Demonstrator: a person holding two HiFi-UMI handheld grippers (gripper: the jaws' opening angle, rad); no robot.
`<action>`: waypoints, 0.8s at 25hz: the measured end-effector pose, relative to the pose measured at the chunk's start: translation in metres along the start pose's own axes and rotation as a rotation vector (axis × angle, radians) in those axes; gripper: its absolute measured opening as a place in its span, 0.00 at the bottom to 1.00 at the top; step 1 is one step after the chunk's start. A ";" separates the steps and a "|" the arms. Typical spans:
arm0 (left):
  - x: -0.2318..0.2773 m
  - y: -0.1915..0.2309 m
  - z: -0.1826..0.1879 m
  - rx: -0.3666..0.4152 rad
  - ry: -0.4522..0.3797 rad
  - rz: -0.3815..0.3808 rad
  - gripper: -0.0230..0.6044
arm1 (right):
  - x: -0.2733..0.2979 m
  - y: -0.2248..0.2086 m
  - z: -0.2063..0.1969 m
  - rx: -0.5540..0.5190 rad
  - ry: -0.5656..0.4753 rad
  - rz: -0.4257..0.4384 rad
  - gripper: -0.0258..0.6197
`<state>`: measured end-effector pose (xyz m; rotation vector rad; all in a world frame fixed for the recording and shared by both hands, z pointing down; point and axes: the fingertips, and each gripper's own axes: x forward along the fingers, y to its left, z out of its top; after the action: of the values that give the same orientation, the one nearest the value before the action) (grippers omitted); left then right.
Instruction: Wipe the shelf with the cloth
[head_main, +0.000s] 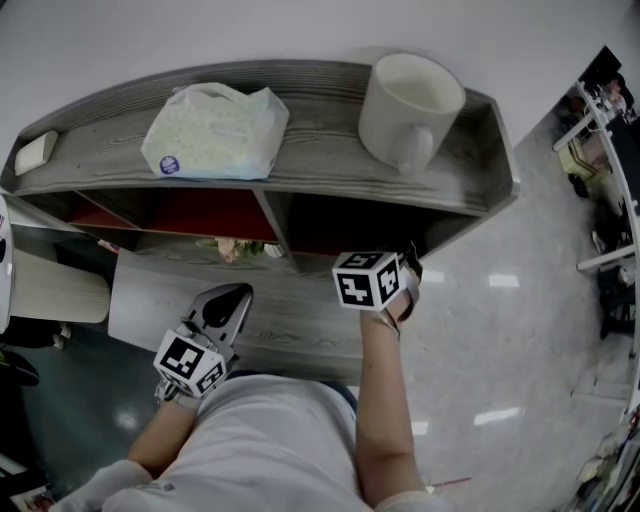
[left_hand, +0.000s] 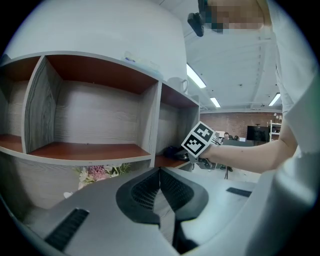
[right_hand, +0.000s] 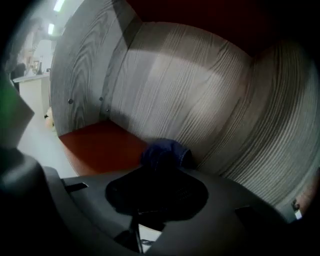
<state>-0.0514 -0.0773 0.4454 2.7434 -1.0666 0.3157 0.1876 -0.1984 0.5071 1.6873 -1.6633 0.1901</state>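
The right gripper (right_hand: 159, 175) is clamped on a bunched dark blue cloth (right_hand: 165, 152). The cloth pokes out past its jaw tips inside the lower right compartment of the shelf (head_main: 320, 150), low over that compartment's red-brown floor (right_hand: 100, 147) and near its grey back wall (right_hand: 200, 100). Whether the cloth presses on the board cannot be told. The step in hand looks like wiping this compartment's floor. To do it well, the grip should stay firm and the gripper should tip down enough that cloth, not hard jaw tips, meets the wood. Overlapping strokes should then run from the back corner out to the shelf's front edge, with the cube kept off the side wall. The left gripper (left_hand: 160, 171) has its jaws together with nothing between them and hangs in front of the shelf's lower left part, well apart from the cloth. On the shelf's top stand a mug (head_main: 410, 105) above the right compartment and a white packet (head_main: 215, 130) further left. Flowers (left_hand: 97, 172) sit below the left compartment. None of these should need touching.
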 end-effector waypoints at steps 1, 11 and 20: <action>0.001 0.000 0.000 0.000 0.001 -0.003 0.06 | 0.003 0.000 0.002 0.006 0.006 0.003 0.16; 0.004 0.001 -0.001 -0.001 0.002 -0.010 0.06 | 0.016 0.011 0.012 0.044 0.010 0.090 0.16; -0.002 0.001 0.001 -0.003 -0.011 0.004 0.06 | 0.004 0.077 0.041 -0.045 -0.039 0.243 0.16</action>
<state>-0.0531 -0.0768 0.4445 2.7439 -1.0748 0.3006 0.1026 -0.2159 0.5107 1.4609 -1.8862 0.2358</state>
